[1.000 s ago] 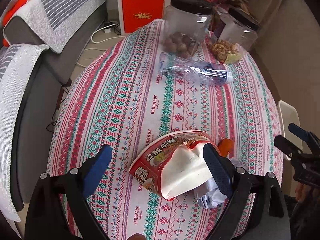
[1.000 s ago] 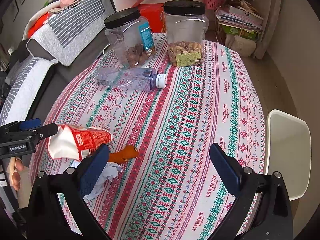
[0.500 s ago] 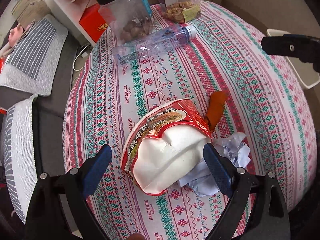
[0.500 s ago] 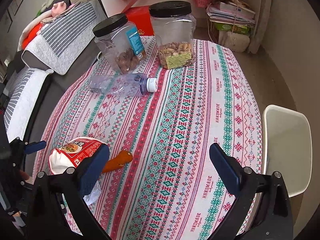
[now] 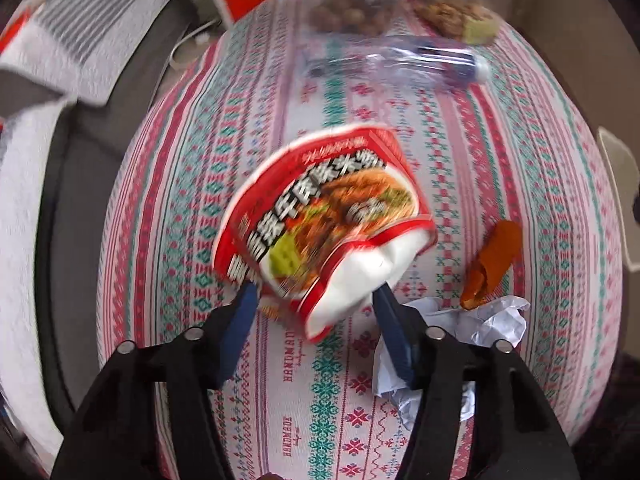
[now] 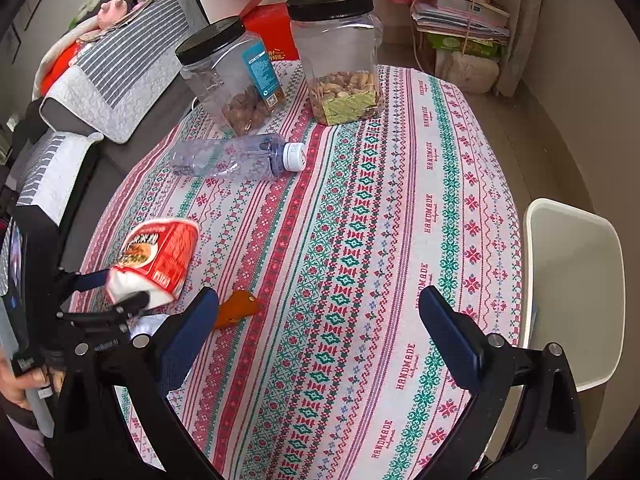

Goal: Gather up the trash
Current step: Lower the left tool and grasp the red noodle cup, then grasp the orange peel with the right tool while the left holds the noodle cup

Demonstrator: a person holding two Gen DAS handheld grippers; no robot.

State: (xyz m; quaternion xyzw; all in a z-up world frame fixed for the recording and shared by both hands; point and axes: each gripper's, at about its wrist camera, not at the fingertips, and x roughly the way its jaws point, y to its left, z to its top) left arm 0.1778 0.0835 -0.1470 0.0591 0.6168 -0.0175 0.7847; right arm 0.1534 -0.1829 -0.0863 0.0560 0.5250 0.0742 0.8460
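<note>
A crushed red instant-noodle cup (image 5: 320, 216) is tipped up, its white base between the fingers of my left gripper (image 5: 314, 300). The jaws are closing and the blue pads press on the base from both sides. From the right wrist view the cup (image 6: 160, 252) sits in the left gripper (image 6: 120, 292) at the table's left edge. An orange wrapper (image 5: 492, 256) and crumpled white paper (image 5: 480, 320) lie just right of it. An empty plastic bottle (image 6: 236, 156) lies on its side farther back. My right gripper (image 6: 318, 296) hangs open over the tablecloth, nothing between its fingers.
Two clear jars with black lids (image 6: 232, 76) (image 6: 340, 56) stand at the far side of the round table (image 6: 400, 200). A white chair (image 6: 572, 288) is at the right edge. A grey sofa with striped covers (image 6: 112, 76) runs along the left.
The left gripper has dropped toward the cup and its jaws have narrowed from wide open onto the cup's base. The cup has tipped up. The right gripper has stayed put.
</note>
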